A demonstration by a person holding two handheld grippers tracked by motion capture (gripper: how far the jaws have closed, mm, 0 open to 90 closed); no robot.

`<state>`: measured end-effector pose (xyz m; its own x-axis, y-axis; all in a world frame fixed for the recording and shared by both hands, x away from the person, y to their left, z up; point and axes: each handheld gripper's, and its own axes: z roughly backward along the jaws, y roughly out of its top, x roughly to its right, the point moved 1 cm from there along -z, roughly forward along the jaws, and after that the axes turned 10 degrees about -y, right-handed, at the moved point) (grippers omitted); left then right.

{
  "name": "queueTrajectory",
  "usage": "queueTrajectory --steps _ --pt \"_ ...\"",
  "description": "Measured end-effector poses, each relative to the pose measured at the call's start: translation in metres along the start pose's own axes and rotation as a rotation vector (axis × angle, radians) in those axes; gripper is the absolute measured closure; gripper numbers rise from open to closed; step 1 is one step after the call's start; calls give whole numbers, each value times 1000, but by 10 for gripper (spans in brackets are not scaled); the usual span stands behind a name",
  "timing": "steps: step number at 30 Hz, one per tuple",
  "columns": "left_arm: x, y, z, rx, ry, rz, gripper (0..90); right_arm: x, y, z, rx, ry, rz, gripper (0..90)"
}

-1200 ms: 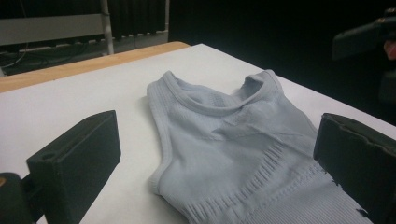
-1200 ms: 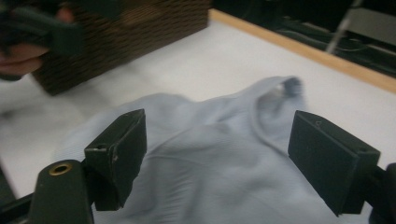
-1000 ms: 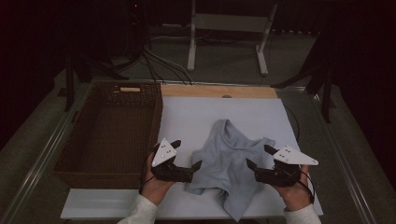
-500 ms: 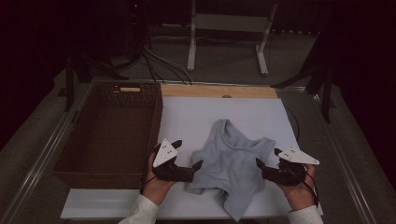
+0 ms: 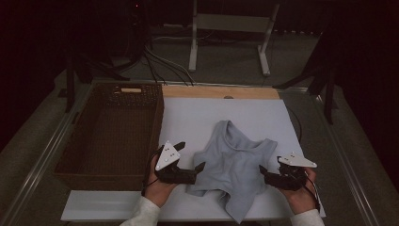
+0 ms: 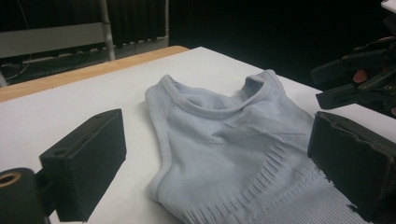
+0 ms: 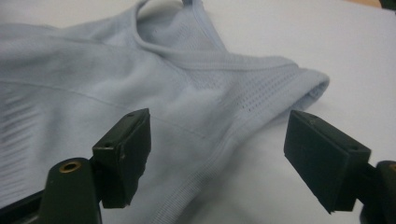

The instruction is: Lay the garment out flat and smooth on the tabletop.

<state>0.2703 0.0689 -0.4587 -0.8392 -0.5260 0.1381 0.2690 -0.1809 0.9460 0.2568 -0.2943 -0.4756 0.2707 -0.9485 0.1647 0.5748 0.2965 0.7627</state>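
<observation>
two grippers stand at the two sides of one grey top, which lies crumpled on the white surface, near the person's edge and a little right of the middle. the left gripper is just beside the left edge of the top, and its fingers are spread apart with nothing between them; in the left gripper view the side seam and the ribbed part of the cloth lie in front of the gap. the right gripper is at the right edge of the top, and its fingers are also spread and empty; in the right gripper view the folded shoulder strap and the hem lie in front of them.

i think both grippers are placed like this so that each one can pinch its own side of the cloth, because a soft thing needs two holds to be spread flat or folded. the neck opening points to the far side, and the bottom part hangs toward the near edge of the surface.

one brown woven basket stands at the left, touching the white surface, and it looks empty. probably it is there to receive the top later, so the left gripper has a short way to it.
</observation>
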Motion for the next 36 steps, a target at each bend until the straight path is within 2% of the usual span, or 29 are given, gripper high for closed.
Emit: queueTrajectory --steps 8,10,14,15,19,22,27,32,34,35,36 --pt "1 -1 0 17 -14 -8 85 -1 -4 -13 -47 9 -7 274" --pt "0 -2 0 11 -9 -14 91 -3 -5 -19 -78 28 -5 281" --pt "0 -2 0 4 -12 -16 101 -4 -5 -23 -98 50 -8 316" --pt "1 -2 0 4 -13 -18 101 -5 -5 -24 -101 56 -8 335" --pt "1 -2 -1 3 -17 -20 107 -7 -4 -28 -118 84 -4 506" --pt "1 -2 0 1 -17 -20 108 -8 -2 -31 -131 76 4 625" --pt "1 -3 0 -1 -17 -21 111 -9 1 -33 -138 66 31 873" --pt "1 -2 0 -1 -17 -21 114 -10 4 -31 -132 50 63 893" --pt "1 -2 0 0 -16 -21 116 -9 7 -29 -120 34 75 895" --pt "1 -2 0 -1 -17 -21 116 -6 10 -27 -109 7 86 896" --pt "1 -2 0 -1 -17 -21 116 -6 10 -27 -109 7 86 896"
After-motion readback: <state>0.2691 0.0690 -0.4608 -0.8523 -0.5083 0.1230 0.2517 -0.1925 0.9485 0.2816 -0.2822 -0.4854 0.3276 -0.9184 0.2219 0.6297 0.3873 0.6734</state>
